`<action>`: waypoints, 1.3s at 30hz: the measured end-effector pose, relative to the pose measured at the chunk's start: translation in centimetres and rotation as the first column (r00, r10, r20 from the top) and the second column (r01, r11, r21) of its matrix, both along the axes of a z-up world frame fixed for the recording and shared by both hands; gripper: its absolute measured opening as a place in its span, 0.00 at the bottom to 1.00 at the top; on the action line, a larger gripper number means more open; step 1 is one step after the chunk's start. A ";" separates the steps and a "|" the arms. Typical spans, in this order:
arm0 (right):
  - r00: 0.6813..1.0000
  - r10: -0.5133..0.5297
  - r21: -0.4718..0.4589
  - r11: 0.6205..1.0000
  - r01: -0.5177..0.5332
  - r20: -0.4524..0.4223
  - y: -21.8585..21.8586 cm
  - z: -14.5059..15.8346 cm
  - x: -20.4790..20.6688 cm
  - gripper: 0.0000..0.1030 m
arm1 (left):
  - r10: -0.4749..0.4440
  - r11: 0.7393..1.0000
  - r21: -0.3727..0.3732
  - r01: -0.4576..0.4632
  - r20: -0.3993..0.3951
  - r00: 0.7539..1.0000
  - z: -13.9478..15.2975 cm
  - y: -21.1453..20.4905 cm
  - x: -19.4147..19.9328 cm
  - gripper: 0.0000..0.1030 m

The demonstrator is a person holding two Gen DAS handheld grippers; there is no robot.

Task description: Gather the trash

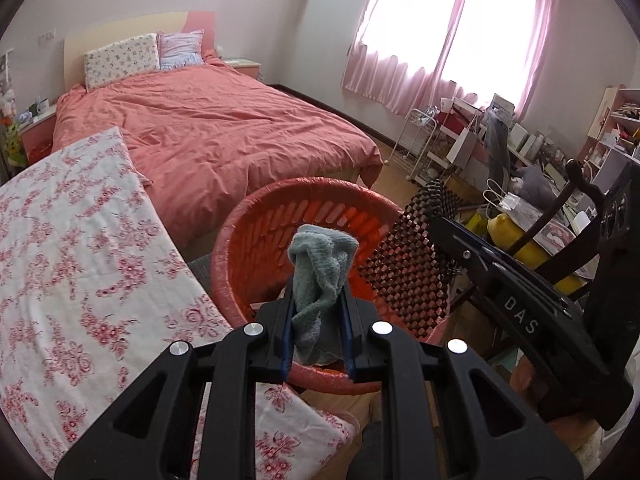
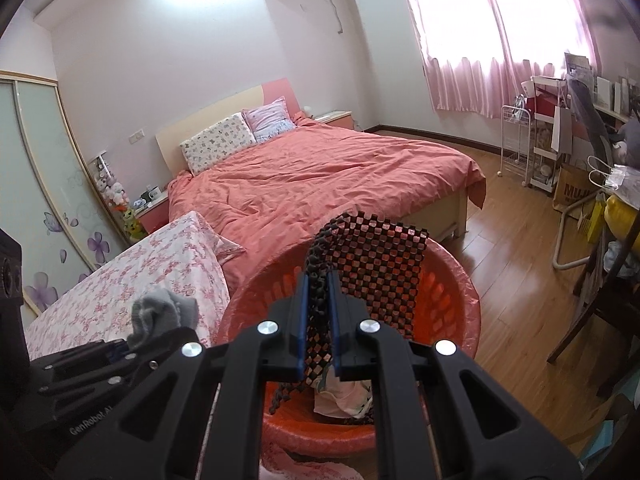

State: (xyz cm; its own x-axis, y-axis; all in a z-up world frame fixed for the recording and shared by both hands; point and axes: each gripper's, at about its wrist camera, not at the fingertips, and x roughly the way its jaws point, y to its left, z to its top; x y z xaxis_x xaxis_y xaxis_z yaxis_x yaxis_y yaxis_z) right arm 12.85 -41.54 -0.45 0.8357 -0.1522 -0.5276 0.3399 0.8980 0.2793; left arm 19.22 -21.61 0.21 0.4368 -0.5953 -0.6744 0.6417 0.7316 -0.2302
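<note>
My left gripper (image 1: 318,300) is shut on a crumpled grey-green cloth (image 1: 320,272), held just above the near rim of an orange slotted basket (image 1: 256,240) lined with a thin plastic bag. My right gripper (image 2: 319,300) is shut on a dark mesh mat (image 2: 376,268) with a brown chequered weave, which hangs over the same orange basket (image 2: 456,304). In the left wrist view the mesh mat (image 1: 412,256) drapes across the basket's right rim, with the right gripper's body (image 1: 516,300) beside it. In the right wrist view the grey cloth (image 2: 164,314) shows at the lower left. Pale crumpled items (image 2: 340,396) lie at the basket's bottom.
A bed with a coral duvet (image 2: 320,184) fills the middle of the room. A pink floral-covered surface (image 1: 80,264) lies left of the basket. A cluttered desk and white wire cart (image 2: 516,144) stand under the pink curtains at right, beside a dark chair (image 2: 592,304). Wood floor (image 2: 512,272) runs between.
</note>
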 end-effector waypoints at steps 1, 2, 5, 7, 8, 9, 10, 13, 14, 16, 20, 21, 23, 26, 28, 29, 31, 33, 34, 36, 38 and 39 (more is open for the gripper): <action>1.000 0.000 0.004 1.000 0.000 -0.001 -0.2 -0.2 0.2 0.10 | -0.002 1.000 0.002 0.002 -0.005 1.000 -0.1 -0.3 0.1 0.18; 1.000 0.000 0.006 1.000 0.000 -0.003 -0.2 -0.2 0.4 0.10 | -0.003 1.000 0.004 0.003 -0.007 1.000 -0.2 -0.5 0.1 0.18; 1.000 0.000 0.017 1.000 0.000 -0.005 -0.6 -0.4 1.0 0.10 | -0.006 1.000 0.012 0.006 -0.014 1.000 -0.5 -1.1 0.3 0.19; 1.000 0.004 0.027 1.000 -0.004 -0.004 -1.0 -0.6 1.4 0.11 | 0.000 1.000 0.019 0.001 -0.021 1.000 -0.7 -1.4 0.6 0.22; 1.000 0.009 0.033 0.999 -0.009 -0.006 -1.2 -0.7 1.6 0.16 | 0.003 1.000 0.024 -0.003 -0.028 1.000 -1.0 -1.6 0.7 0.24; 1.000 0.008 0.040 0.999 -0.008 -0.010 -1.5 -0.9 1.9 0.17 | 0.009 1.000 0.027 -0.008 -0.033 0.999 -1.2 -1.7 0.9 0.30; 1.000 0.004 0.047 0.999 -0.004 -0.012 -1.7 -1.1 2.0 0.20 | 0.014 0.999 0.030 -0.013 -0.041 0.999 -1.4 -1.8 1.0 0.34; 1.000 -0.009 0.065 0.998 0.011 -0.025 -2.4 -1.6 2.3 0.24 | 0.024 0.999 0.046 -0.021 -0.054 0.998 -2.0 -1.9 1.3 0.38; 1.000 -0.012 0.068 0.998 0.014 -0.026 -2.5 -1.7 2.2 0.25 | 0.026 0.999 0.049 -0.024 -0.056 0.998 -2.1 -1.9 1.4 0.39; 0.999 -0.020 0.068 0.997 0.022 -0.027 -2.6 -1.8 1.9 0.28 | 0.033 0.998 0.053 -0.030 -0.066 0.997 -2.3 -1.9 1.6 0.40; 0.999 -0.033 0.055 0.998 0.035 -0.032 -2.7 -1.9 1.2 0.33 | 0.055 0.997 0.067 -0.050 -0.075 0.996 -2.6 -1.5 1.6 0.40; 0.999 -0.036 0.051 0.998 0.038 -0.031 -2.7 -1.9 1.0 0.34 | 0.063 0.996 0.068 -0.058 -0.072 0.995 -2.5 -1.2 1.5 0.40; 0.999 -0.042 0.037 0.998 0.043 -0.025 -2.4 -1.5 0.5 0.41 | 0.074 0.995 0.069 -0.070 -0.062 0.995 -2.2 -0.8 1.3 0.40; 0.999 -0.044 0.005 0.999 0.044 -0.006 -1.8 -0.5 -0.7 0.51 | 0.100 0.993 0.065 -0.098 -0.026 0.995 -1.3 0.8 0.8 0.48; 0.999 -0.036 -0.021 0.999 0.037 0.017 -0.8 0.3 -1.8 0.59 | 0.127 0.990 0.059 -0.128 0.016 0.992 -0.3 2.4 -0.1 0.53; 0.999 -0.032 -0.031 0.999 0.033 0.027 -0.5 0.7 -2.3 0.64 | 0.134 0.989 0.054 -0.135 0.031 0.991 0.0 3.1 -0.4 0.54; 0.999 -0.017 -0.051 0.999 0.019 0.048 0.6 1.5 -3.5 0.70 | 0.151 0.987 0.047 -0.154 0.063 0.987 0.7 4.7 -1.1 0.58; 0.998 -0.010 -0.062 0.998 0.014 0.065 1.5 2.1 -4.6 0.78 | 0.182 0.981 0.046 -0.188 0.103 0.978 1.4 6.4 -2.1 0.63; 0.997 -0.007 -0.065 0.998 0.012 0.075 2.0 2.4 -5.2 0.84 | 0.197 0.978 0.040 -0.203 0.118 0.973 1.8 7.4 -2.7 0.65; 0.995 -0.008 -0.075 0.997 0.015 0.096 3.2 3.0 -6.7 0.91 | 0.226 0.973 0.026 -0.231 0.141 0.964 2.4 9.3 -3.8 0.73; 0.993 -0.016 -0.101 0.995 0.028 0.115 4.5 3.6 -7.9 0.96 | 0.269 0.961 0.016 -0.276 0.173 0.947 2.9 11.0 -4.9 0.81; 0.992 -0.019 -0.121 0.992 0.034 0.123 5.2 3.9 -8.6 0.96 | 0.285 0.957 0.010 -0.292 0.186 0.940 3.1 11.7 -5.5 0.85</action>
